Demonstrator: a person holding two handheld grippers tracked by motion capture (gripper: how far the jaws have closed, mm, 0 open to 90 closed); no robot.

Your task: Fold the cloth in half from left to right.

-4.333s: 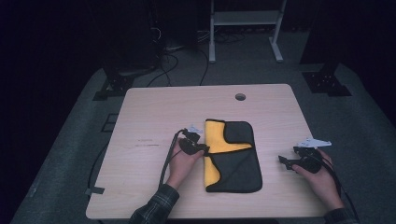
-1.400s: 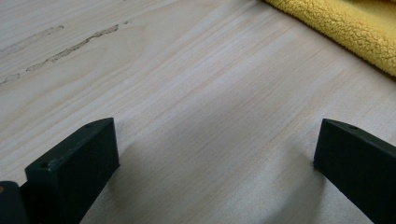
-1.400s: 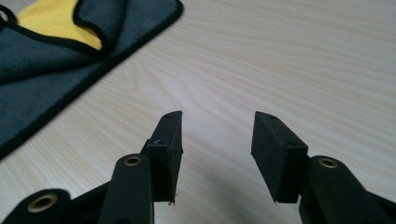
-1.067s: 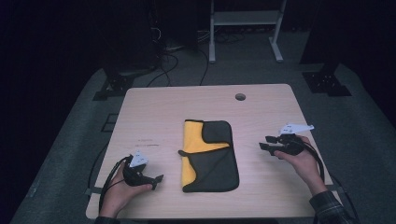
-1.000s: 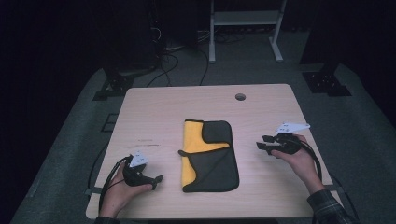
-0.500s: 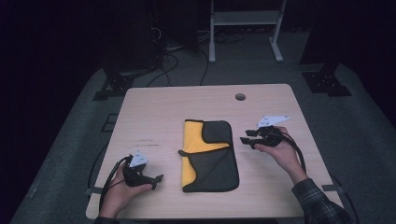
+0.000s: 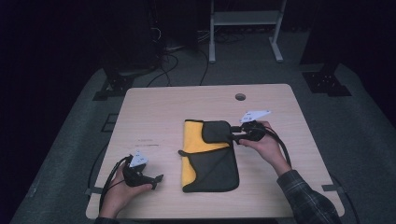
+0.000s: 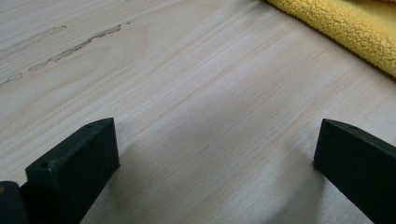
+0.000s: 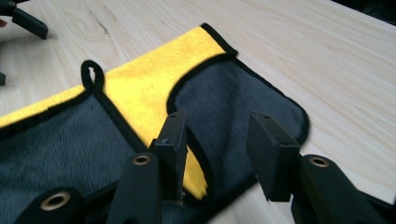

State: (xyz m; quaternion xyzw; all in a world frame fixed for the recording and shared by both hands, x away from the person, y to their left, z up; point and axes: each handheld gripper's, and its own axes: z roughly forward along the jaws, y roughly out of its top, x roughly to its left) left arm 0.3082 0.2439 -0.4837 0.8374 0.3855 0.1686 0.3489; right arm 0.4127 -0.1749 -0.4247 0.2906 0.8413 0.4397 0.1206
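Folded cloth point(image 7: 209, 156) flat on table point(image 7: 187, 102), middle, a bit toward the near edge – yellow fleece side showing along its left and top, dark grey flap folded over the rest, black trim and a small loop at the left edge. No containers anywhere, nothing lying on the cloth. Right gripper point(image 7: 235, 132) at the cloth's upper right corner, jaws partly spread over the grey flap, nothing pinched – pads clear of the fabric. Left gripper point(image 7: 156, 179) resting near the front left table edge, apart from the cloth, jaws spread wide over bare wood.
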